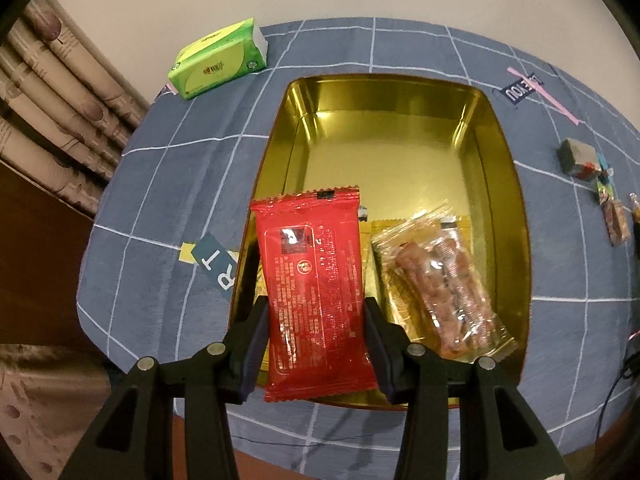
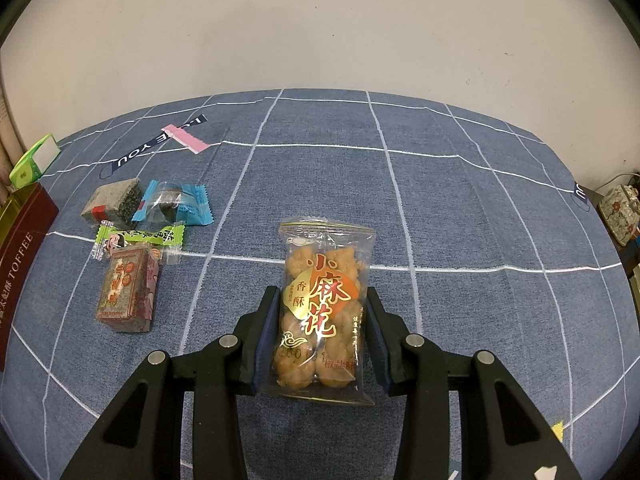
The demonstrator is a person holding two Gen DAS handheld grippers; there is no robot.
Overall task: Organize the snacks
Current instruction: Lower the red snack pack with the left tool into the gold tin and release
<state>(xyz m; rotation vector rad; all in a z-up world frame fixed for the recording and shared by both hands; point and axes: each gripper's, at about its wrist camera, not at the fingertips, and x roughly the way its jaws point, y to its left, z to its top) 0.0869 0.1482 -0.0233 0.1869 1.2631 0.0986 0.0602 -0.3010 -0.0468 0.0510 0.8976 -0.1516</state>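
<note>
Left gripper: the left gripper (image 1: 318, 334) pinched a flat red foil snack packet (image 1: 316, 292) by its long edges, both pads against the wrapper.
Red packet position: it was held over the near left part of a rectangular gold metal tin (image 1: 496, 140); whether its far end touched the tin floor could not be told.
Tin contents: a clear wrapper of reddish-brown pieces (image 1: 440, 284) lay at the near right of the tin, over a yellow packet (image 1: 394, 232) that was mostly covered.
Right gripper: the right gripper (image 2: 322, 340) had its pads on both sides of a clear bag of golden fried twists with red lettering (image 2: 324, 312), the left pad touching it, the right one just beside it; a firm grip could not be told.
Twist bag position: it was over the blue checked tablecloth (image 2: 460, 220), outside the tin.
Loose snacks: a brown block-shaped packet (image 2: 126, 296), a green-ended candy (image 2: 140, 238), a blue-ended candy (image 2: 172, 204) and a grey-green pouch (image 2: 112, 200) were clustered to the left of the bag.
Other: a green tissue pack (image 1: 218, 58) sat at the far left corner of the cloth.
</note>
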